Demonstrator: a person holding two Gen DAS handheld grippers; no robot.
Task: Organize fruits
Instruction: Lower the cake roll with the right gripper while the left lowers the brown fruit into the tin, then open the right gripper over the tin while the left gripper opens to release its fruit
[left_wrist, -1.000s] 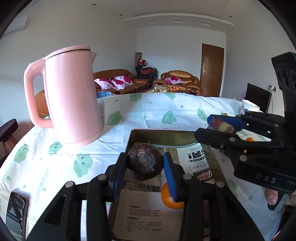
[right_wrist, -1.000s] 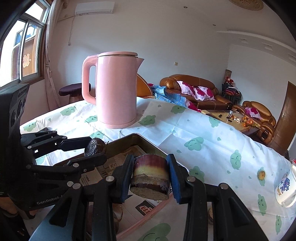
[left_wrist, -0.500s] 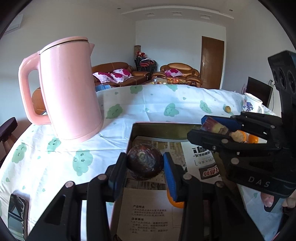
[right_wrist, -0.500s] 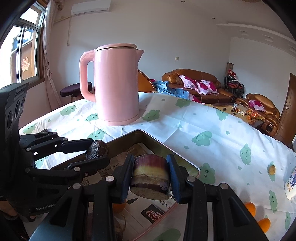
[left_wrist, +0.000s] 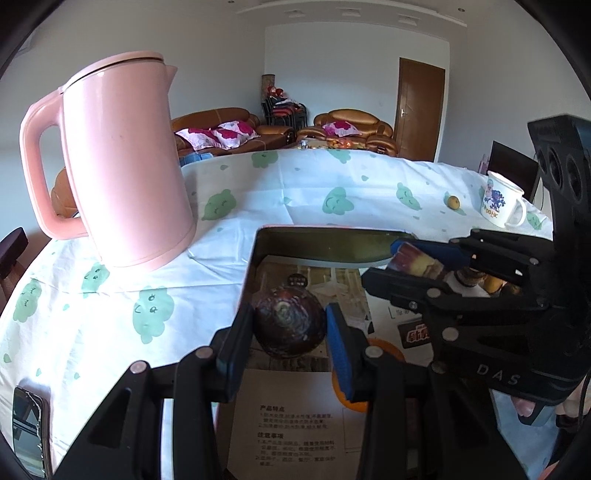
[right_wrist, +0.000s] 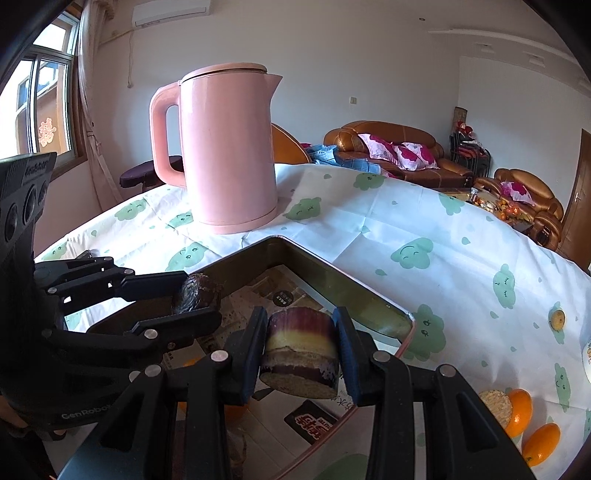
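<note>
My left gripper (left_wrist: 289, 326) is shut on a dark purple round fruit (left_wrist: 288, 323) and holds it above the metal tray (left_wrist: 332, 240), which is lined with printed paper. The fruit also shows in the right wrist view (right_wrist: 195, 293). My right gripper (right_wrist: 300, 352) is shut on a short piece of purple sugarcane (right_wrist: 299, 354) and holds it over the tray's right side (right_wrist: 369, 291). The sugarcane also shows in the left wrist view (left_wrist: 415, 258). An orange (left_wrist: 384, 349) lies in the tray under the left gripper.
A tall pink kettle (left_wrist: 122, 166) stands on the tablecloth left of the tray. A white mug (left_wrist: 500, 201) and a small yellow fruit (left_wrist: 453, 202) sit at the far right. Oranges (right_wrist: 519, 413) lie right of the tray. A phone (left_wrist: 27, 424) lies at the near left.
Both grippers have moved down and forward over the tray, still holding their fruit. The kettle looms closer in both views.
</note>
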